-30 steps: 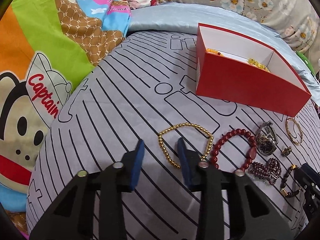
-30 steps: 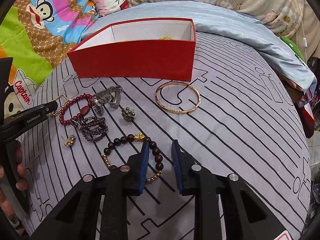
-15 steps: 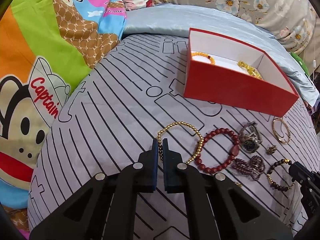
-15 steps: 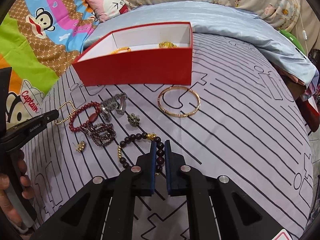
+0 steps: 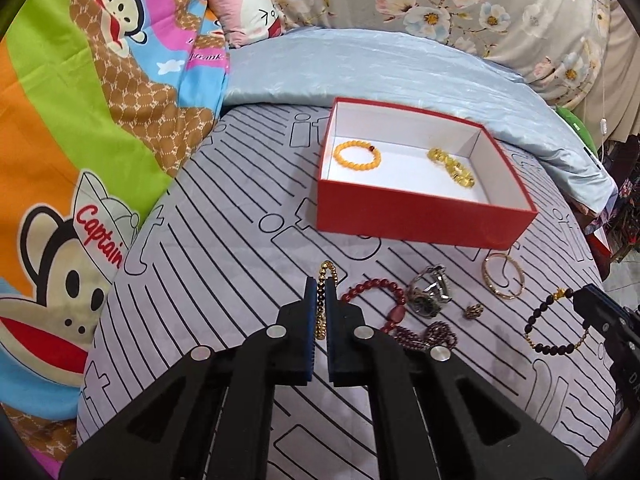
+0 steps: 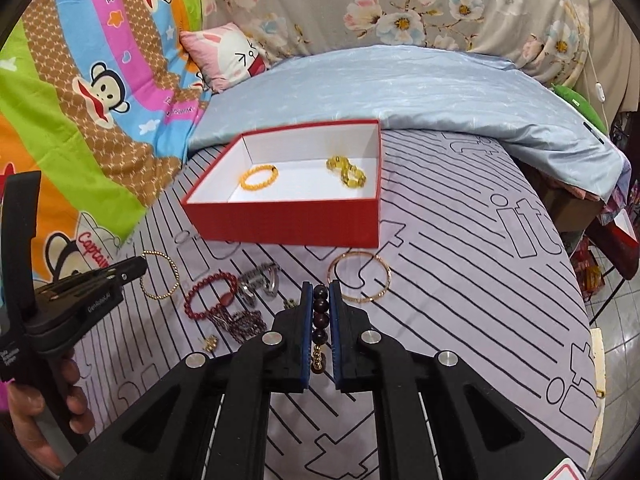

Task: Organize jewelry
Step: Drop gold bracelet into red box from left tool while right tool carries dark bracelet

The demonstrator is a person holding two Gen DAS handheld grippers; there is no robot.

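My left gripper [image 5: 318, 292] is clamped on the gold-bead bracelet [image 5: 322, 304]; my right gripper [image 6: 321, 300] pinches the dark wooden-bead bracelet with gold spacers [image 6: 320, 320].

Both strings dangle clear of the striped grey bedsheet [image 5: 224, 240], and the open red cardboard box with white lining [image 5: 420, 220] sits ahead, already holding an orange bead bracelet [image 5: 357, 154] and a yellow amber one [image 5: 451, 166]. I think the hanging loops could snag the near wall of the box if I carry them low, or slip, since only a few beads are gripped. The red bead bracelet [image 5: 376, 292], silver watch [image 5: 430, 294] and thin gold bangle [image 6: 359, 277] lie between; the box floor has open room.
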